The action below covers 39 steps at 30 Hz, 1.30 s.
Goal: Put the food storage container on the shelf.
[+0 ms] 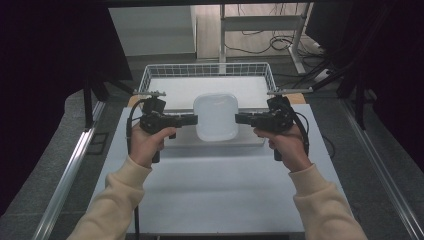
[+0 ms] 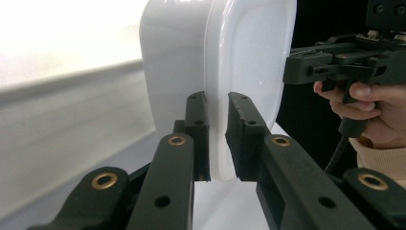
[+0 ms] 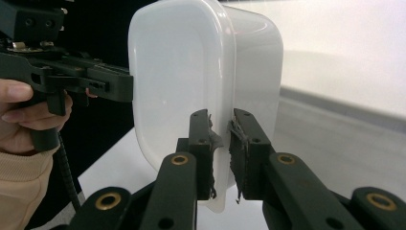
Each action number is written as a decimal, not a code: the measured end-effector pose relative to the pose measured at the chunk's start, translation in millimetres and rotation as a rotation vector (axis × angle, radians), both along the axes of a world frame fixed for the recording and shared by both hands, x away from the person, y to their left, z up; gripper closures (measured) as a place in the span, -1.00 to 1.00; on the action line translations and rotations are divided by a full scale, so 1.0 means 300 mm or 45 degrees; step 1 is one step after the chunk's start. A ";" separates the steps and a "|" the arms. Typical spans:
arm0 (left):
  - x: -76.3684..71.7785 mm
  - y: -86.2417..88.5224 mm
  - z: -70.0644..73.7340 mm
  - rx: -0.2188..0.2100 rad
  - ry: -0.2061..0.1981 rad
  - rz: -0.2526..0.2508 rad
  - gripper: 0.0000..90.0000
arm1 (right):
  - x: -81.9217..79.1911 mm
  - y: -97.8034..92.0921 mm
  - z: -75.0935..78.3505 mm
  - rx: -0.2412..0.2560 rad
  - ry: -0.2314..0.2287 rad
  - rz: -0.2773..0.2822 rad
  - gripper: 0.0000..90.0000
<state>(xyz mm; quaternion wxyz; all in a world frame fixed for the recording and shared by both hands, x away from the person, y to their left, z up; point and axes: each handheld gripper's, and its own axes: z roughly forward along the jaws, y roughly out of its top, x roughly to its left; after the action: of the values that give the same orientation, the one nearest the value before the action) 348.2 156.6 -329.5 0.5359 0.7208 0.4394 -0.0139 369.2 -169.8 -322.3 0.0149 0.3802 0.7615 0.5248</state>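
A translucent white plastic tub with rounded corners (image 1: pixel 216 117) is held between both tools, over the far part of the white worktop (image 1: pixel 215 185), just near of the white wire basket (image 1: pixel 150 75). The left gripper (image 1: pixel 192 119) has its fingers (image 2: pixel 198 129) clamped on the tub's left rim, and the right gripper (image 1: pixel 240 118) has its fingers (image 3: pixel 244 143) pinched on the right rim; both gripper views show the thin lip squeezed between the black pads. The step in hand looks like a two-handed carry of the tub, probably toward or away from the basket. The next move calls for both hands to travel together at one height, keeping equal squeeze so the thin rim does not slip or twist.
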 end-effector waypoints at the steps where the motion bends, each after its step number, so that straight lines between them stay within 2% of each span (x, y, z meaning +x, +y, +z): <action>1: 0.010 0.002 0.011 0.000 -0.002 -0.004 0.78 | 0.008 0.002 0.015 0.000 -0.006 -0.001 0.76; 4: 0.038 0.007 0.038 -0.013 0.000 -0.004 0.78 | 0.041 0.007 0.059 0.003 -0.005 -0.004 0.76; 7: 0.073 0.016 0.067 -0.008 0.002 -0.009 0.78 | 0.061 0.012 0.079 0.000 -0.004 -0.006 0.76; 9: 0.105 0.022 0.084 -0.010 0.011 -0.015 0.78 | 0.095 0.018 0.103 -0.003 0.003 -0.004 0.76; 19: 0.199 0.051 0.113 -0.037 0.045 -0.027 0.78 | 0.181 0.039 0.144 0.001 0.040 -0.003 0.77; 21: 0.229 0.062 0.116 -0.043 0.063 -0.020 0.78 | 0.213 0.048 0.146 0.017 0.074 -0.007 0.77; 23: 0.237 0.065 0.118 -0.046 0.070 -0.015 0.78 | 0.224 0.051 0.145 0.021 0.086 -0.009 0.77; 24: 0.256 0.072 0.119 -0.052 0.086 -0.015 0.78 | 0.245 0.057 0.146 0.028 0.113 -0.011 0.77; 35: 0.334 0.087 0.099 -0.067 0.166 0.008 0.78 | 0.324 0.076 0.129 0.053 0.221 -0.039 0.76; 38: 0.355 0.090 0.088 -0.104 0.195 0.009 0.78 | 0.352 0.073 0.112 0.078 0.251 -0.053 0.76; 39: 0.372 0.095 0.081 -0.141 0.211 0.008 0.78 | 0.371 0.066 0.104 0.111 0.292 -0.056 0.76</action>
<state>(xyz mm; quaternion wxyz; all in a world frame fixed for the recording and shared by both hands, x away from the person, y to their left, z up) 459.7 185.0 -305.3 0.5368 0.6849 0.4832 -0.0960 480.4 -149.9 -291.0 -0.0772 0.4547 0.7261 0.5100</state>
